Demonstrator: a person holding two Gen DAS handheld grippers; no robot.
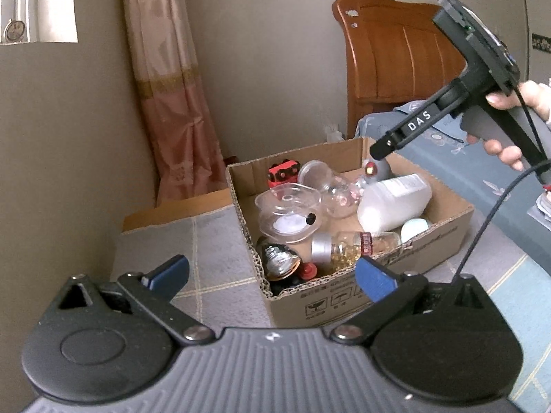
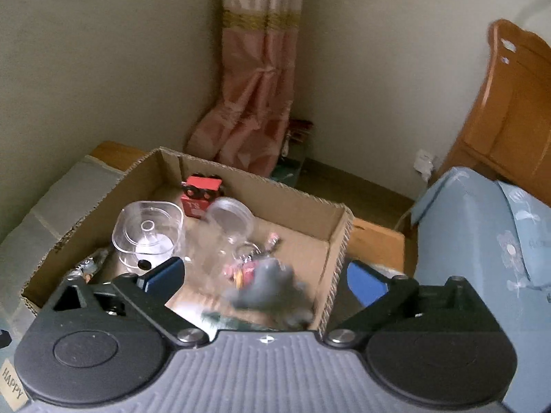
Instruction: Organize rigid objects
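right gripper (image 2: 265,280) fingers spread above the cardboard box (image 2: 339,241), grey toy (image 2: 272,285) blurred beneath; left gripper (image 1: 272,277) spread, empty; next, probably fetch another item.

Plain beige walls (image 1: 268,51) meet in a corner where a pink curtain (image 1: 172,103) with a gold band hangs to the floor. At upper right stands a wooden headboard (image 1: 396,51), with pale blue floral bedding (image 2: 482,234) below. A daylit window (image 1: 38,3) sits upper left.
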